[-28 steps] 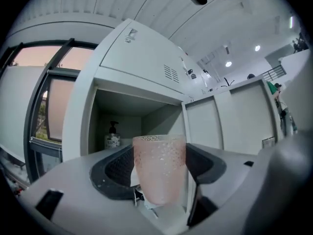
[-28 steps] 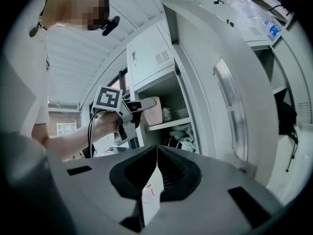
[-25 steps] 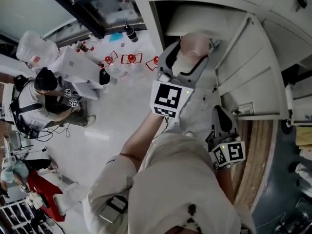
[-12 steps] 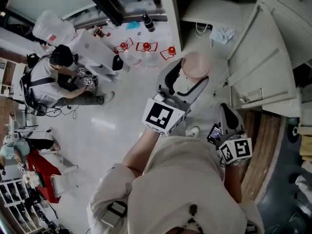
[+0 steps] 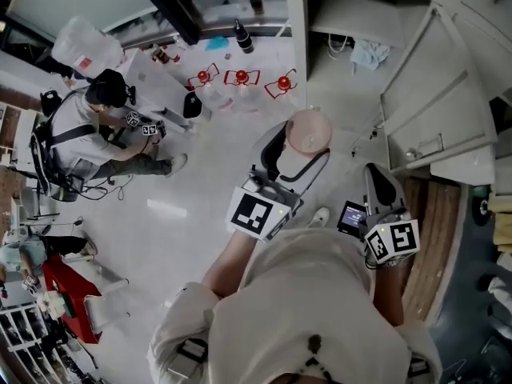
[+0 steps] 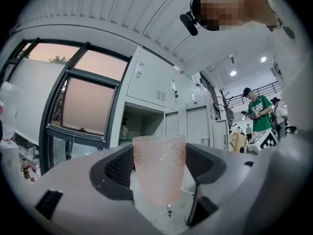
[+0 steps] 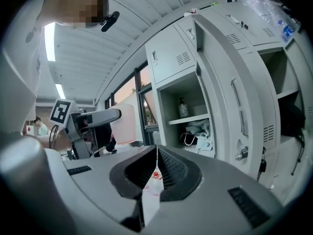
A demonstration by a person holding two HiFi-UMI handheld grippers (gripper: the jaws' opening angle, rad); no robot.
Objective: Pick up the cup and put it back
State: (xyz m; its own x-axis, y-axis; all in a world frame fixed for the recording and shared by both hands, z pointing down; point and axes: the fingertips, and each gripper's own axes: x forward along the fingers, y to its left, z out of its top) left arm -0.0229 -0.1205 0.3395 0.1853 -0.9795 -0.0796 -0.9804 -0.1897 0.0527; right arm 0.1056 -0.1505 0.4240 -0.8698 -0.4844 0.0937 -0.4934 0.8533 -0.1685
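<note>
Clamping the pink cup (image 6: pixel 159 168), the left gripper (image 5: pixel 302 146) shows a square marker (image 5: pixel 256 214).

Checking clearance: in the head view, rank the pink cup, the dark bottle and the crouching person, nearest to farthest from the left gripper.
1. The pink cup, gripped between the jaws of the left gripper.
2. The dark bottle, ahead, near the top of the view.
3. The crouching person, far left.
</note>
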